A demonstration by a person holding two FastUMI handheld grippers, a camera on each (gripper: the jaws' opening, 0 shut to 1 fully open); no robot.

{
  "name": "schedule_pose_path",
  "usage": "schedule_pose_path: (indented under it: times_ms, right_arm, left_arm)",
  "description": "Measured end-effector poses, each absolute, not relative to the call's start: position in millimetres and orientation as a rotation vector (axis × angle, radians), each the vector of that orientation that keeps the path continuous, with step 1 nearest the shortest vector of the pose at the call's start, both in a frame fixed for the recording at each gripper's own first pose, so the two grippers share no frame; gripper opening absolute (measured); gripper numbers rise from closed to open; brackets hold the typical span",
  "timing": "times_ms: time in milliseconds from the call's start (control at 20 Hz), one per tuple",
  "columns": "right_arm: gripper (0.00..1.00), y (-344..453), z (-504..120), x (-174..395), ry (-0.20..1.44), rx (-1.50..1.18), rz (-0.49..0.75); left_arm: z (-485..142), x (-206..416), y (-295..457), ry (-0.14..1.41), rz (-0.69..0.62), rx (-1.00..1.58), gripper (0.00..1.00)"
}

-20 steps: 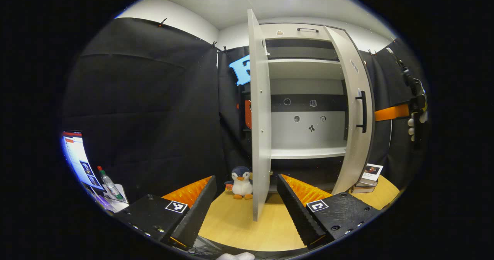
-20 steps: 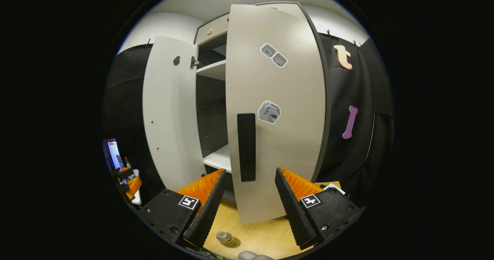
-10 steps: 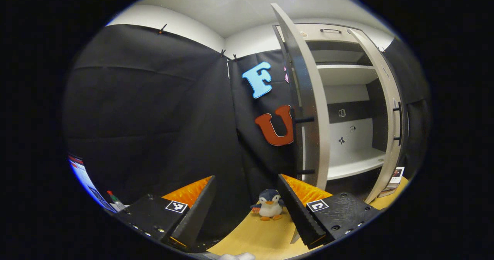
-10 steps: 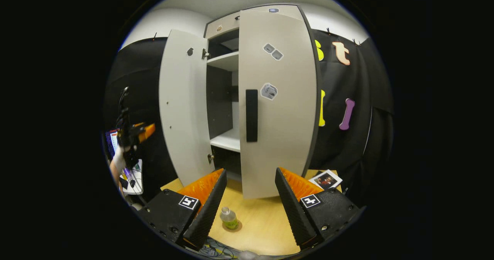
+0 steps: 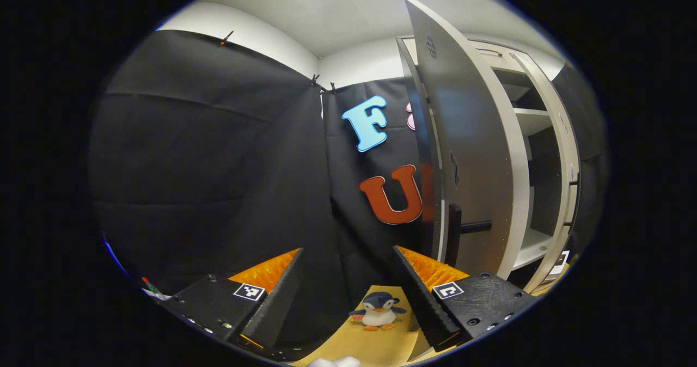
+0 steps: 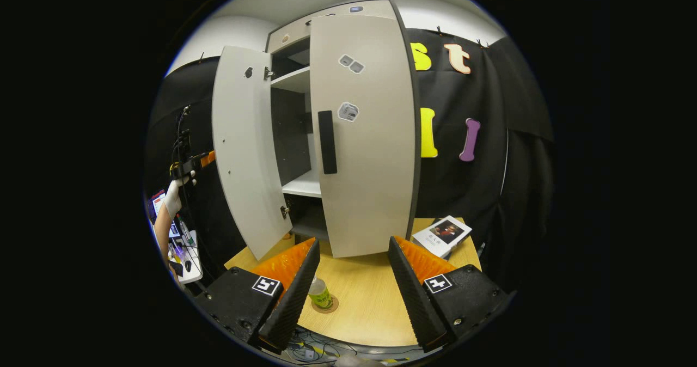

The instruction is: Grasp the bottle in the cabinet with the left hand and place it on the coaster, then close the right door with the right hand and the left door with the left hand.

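Observation:
In the right gripper view a clear bottle [image 6: 320, 292] with a green label stands on a round coaster [image 6: 328, 305] on the wooden table [image 6: 375, 307], just past the left finger of my open right gripper [image 6: 348, 296]. The cabinet's right door [image 6: 370, 154] is swung nearly to, its dark handle [image 6: 326, 142] facing me. The left door [image 6: 245, 149] stands wide open. Beyond it a gloved hand holds my left gripper [image 6: 190, 163]. In the left gripper view my left gripper [image 5: 346, 301] is open and empty, facing the left door's outer face [image 5: 474, 154] and handle [image 5: 465, 228].
A penguin plush [image 5: 377, 311] sits on the table by the left door's foot. A book [image 6: 442, 235] lies at the table's right back corner. A desk with a screen [image 6: 160, 203] stands to the left. Cables hang below the table's front edge.
The right door swung nearly shut and my right gripper drew back from it. My left gripper swung left, around to the outer side of the left door.

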State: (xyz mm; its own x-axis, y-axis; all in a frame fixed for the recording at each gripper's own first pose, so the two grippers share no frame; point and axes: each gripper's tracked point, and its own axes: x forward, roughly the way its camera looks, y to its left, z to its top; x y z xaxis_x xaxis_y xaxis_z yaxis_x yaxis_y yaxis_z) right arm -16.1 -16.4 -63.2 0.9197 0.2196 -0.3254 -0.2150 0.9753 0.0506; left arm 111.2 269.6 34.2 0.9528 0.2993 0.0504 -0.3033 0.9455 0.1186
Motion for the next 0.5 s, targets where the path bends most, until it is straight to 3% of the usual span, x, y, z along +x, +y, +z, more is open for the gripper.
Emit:
schedule_pose_path:
  times_ms: [500]
  right_arm:
    - [0.79,-28.8,-53.3,-35.4,0.314,0.048,0.222]
  left_arm:
    - [24.0,109.9,258.8,0.019,0.330,0.166,0.92]
